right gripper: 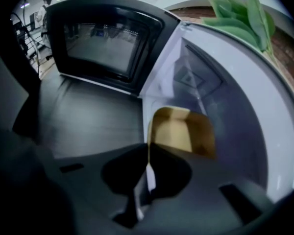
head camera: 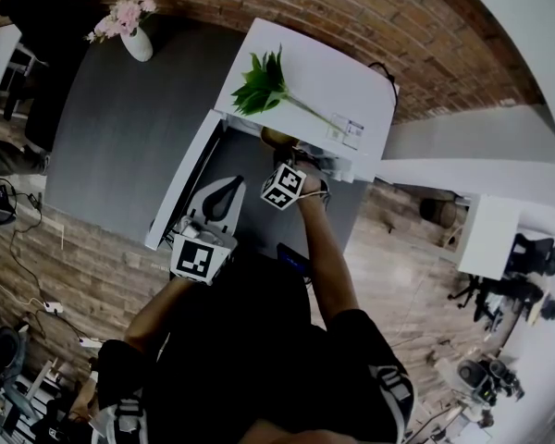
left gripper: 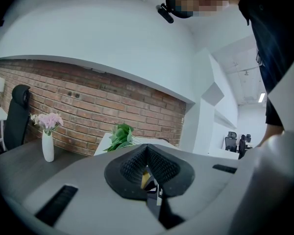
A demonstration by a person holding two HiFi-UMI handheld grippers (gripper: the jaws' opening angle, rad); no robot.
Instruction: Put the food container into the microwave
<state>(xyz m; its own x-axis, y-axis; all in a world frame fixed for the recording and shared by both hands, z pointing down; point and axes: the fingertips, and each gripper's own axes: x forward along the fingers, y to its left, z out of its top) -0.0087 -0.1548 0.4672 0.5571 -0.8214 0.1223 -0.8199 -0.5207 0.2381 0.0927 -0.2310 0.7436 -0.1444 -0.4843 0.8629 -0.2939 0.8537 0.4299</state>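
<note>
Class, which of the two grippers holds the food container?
The right gripper: its jaws are shut on the rim of the brown food container inside the open white microwave. The left gripper holds nothing.

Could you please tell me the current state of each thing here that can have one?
microwave door: swung wide open.
food container: in the microwave cavity, gripped at its rim.
right gripper: shut on the food container.
left gripper: shut, holding nothing.
vase: upright.
</note>
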